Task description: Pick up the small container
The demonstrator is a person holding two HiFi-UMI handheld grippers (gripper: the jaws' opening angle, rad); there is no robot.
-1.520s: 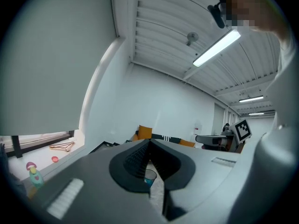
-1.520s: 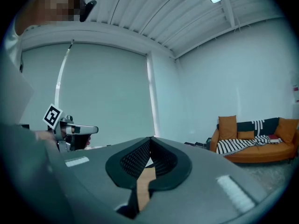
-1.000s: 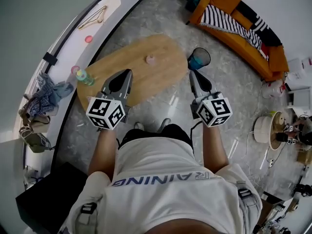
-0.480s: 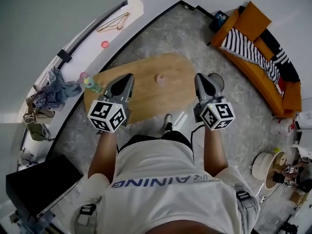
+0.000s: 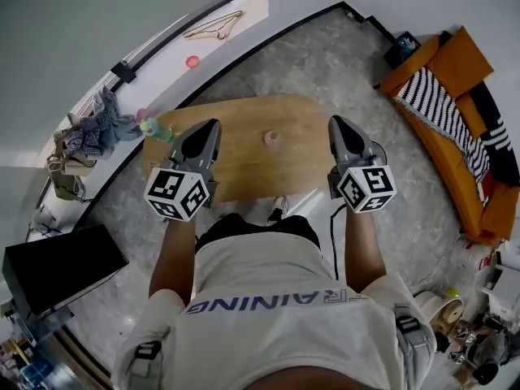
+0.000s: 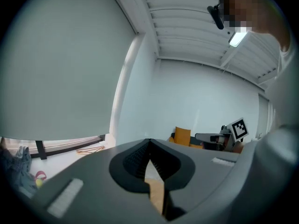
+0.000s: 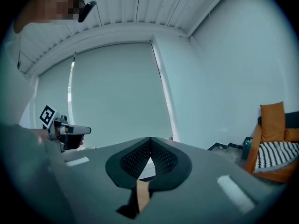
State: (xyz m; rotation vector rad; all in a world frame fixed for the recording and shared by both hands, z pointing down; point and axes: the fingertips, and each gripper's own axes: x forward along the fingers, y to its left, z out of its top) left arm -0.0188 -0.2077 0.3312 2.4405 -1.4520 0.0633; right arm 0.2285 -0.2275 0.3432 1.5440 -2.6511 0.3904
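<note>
A small pink container point(image 5: 271, 139) stands upright near the middle of an oval wooden table point(image 5: 236, 169). My left gripper point(image 5: 206, 128) hangs over the table's left part, jaws shut and empty. My right gripper point(image 5: 339, 126) is off the table's right end, also shut with nothing in it. The container lies between the two grippers and a little beyond their tips, apart from both. In the left gripper view point(image 6: 148, 149) and the right gripper view point(image 7: 150, 146) the jaw tips meet, and only walls and ceiling show past them; the container is not visible there.
A green and pink bottle point(image 5: 154, 127) stands at the table's far left edge. An orange sofa point(image 5: 455, 120) with a striped blanket point(image 5: 435, 112) lies at the right. Clothes point(image 5: 93, 128) and a hanger point(image 5: 215, 27) lie on a white ledge point(image 5: 138, 88) to the left. A black box point(image 5: 57, 270) sits at the lower left.
The view has swung so the table and container now lie more squarely ahead. A blue bin seen by the right gripper earlier is hidden from view. Both grippers stay shut.
</note>
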